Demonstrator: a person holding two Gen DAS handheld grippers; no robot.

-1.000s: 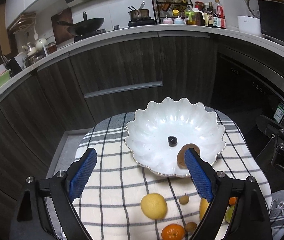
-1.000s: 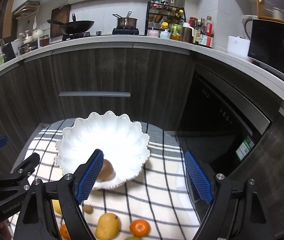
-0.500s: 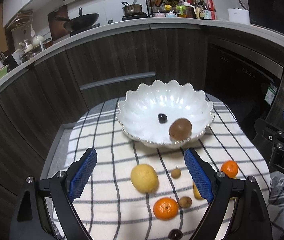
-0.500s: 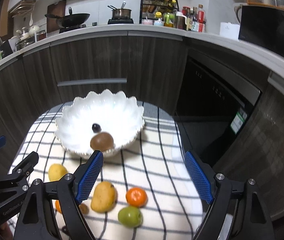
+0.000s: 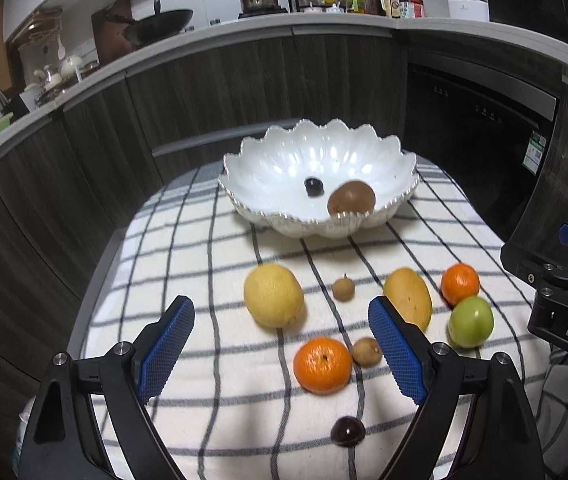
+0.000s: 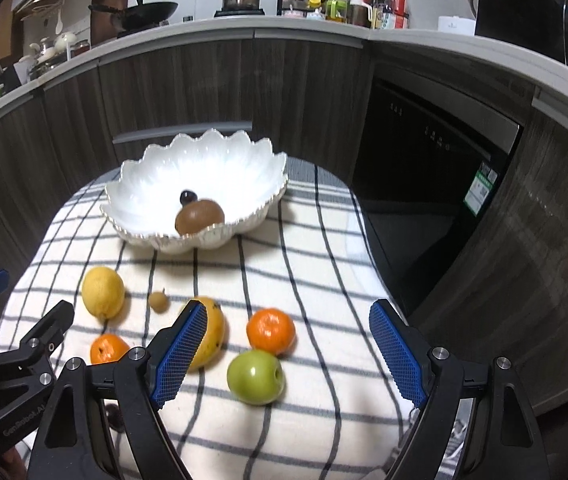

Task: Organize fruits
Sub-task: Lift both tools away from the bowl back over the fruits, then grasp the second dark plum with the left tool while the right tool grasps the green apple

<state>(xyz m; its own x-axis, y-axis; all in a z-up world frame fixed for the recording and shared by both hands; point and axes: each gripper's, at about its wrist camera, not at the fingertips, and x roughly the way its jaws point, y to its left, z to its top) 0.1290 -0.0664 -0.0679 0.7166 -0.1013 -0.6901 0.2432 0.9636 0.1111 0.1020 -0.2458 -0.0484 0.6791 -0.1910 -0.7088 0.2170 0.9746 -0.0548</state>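
Left wrist view: we see the left gripper (image 5: 280,344) spread wide, holding nothing, above the checked cloth (image 5: 212,392). Lemon (image 5: 273,295), mango (image 5: 408,297) and an orange (image 5: 322,365) lie on it; a kiwi (image 5: 351,199) sits in the white bowl (image 5: 284,168).

Right wrist view: we see the right gripper (image 6: 288,352) wide open, empty, over the green apple (image 6: 255,377).

Dim kitchen, overhead glare on the white bowl (image 5: 284,160) — fisheye-bent, vignetted edges, slight blur.
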